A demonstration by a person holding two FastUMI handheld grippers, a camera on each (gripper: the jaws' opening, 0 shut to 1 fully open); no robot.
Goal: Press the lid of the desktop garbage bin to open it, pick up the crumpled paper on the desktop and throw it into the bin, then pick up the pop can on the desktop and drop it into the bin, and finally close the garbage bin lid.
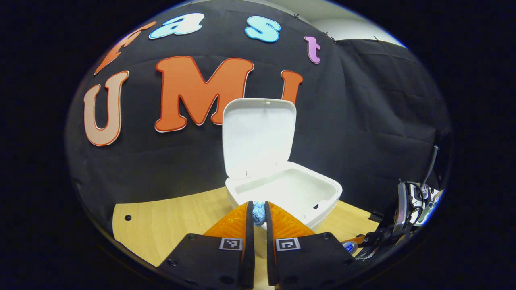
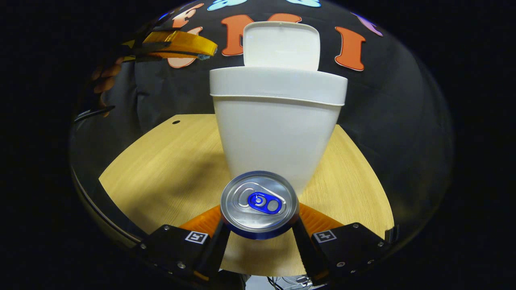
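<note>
White garbage bin [image 2: 278,133] at frame centre on the wooden desktop [image 2: 169,169], lid [image 2: 281,44] standing open. Crumpled paper [image 1: 259,213] pinched between the left gripper [image 1: 259,215] fingers, low centre, just before the bin rim. Pop can [image 2: 259,204] upright at lower centre, right gripper [image 2: 259,231] fingers pressed against both its sides. Left gripper also visible at upper left of the right gripper view, a hand [image 2: 105,78] holding it.
</note>
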